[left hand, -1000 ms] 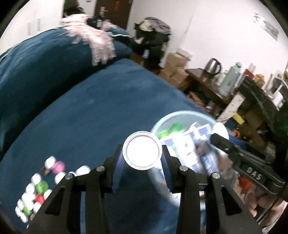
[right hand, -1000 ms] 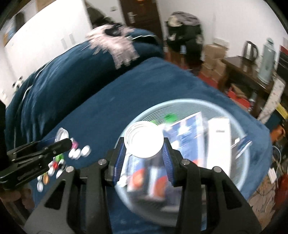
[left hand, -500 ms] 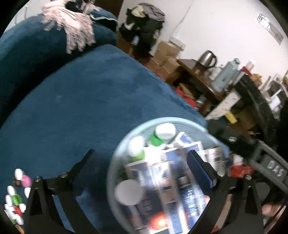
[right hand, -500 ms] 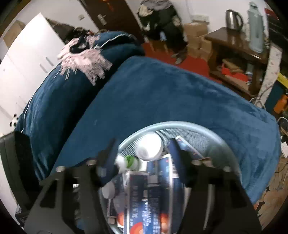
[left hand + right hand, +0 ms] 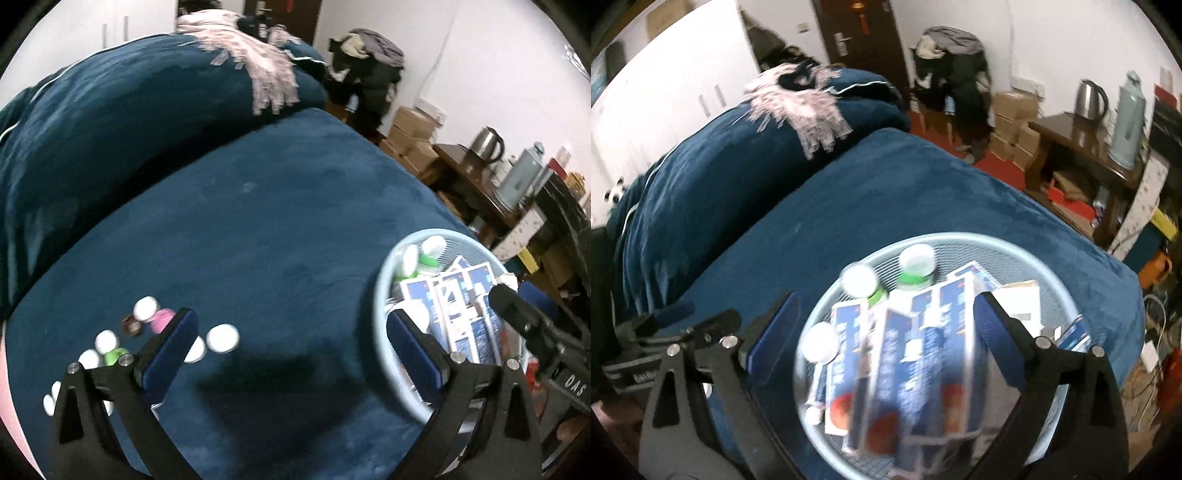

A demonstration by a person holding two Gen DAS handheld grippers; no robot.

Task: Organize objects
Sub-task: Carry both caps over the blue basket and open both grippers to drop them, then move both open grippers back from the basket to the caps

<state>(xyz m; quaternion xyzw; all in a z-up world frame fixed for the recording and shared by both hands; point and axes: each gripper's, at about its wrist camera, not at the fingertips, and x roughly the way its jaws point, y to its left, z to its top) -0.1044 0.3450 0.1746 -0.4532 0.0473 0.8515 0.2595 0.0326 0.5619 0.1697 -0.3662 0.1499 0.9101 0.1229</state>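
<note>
Your left gripper (image 5: 291,350) stands wide open with nothing between its pads; its jaws have just been opening. Your right gripper (image 5: 886,328) is open too, its jaws just parted, hanging over the basket (image 5: 1071,306) with boxes showing between the fingers but no pad pressing on them.

Just beyond your left finger, on the blue blanket (image 5: 258,221), lies the cluster of small bottles (image 5: 147,332): white caps, one pink, one green, some touching. The nearest white cap (image 5: 222,338) sits a little inside your left pad, on the blanket. The basket lies off to your right in the left view, its rim under your right finger.

These bottles look light, hard and smooth, so they will likely roll or squirt out on the soft blanket. Take one across its body below the cap, squarely between the pads, and pick one at the edge of the cluster so you don't scatter its neighbours.
</note>
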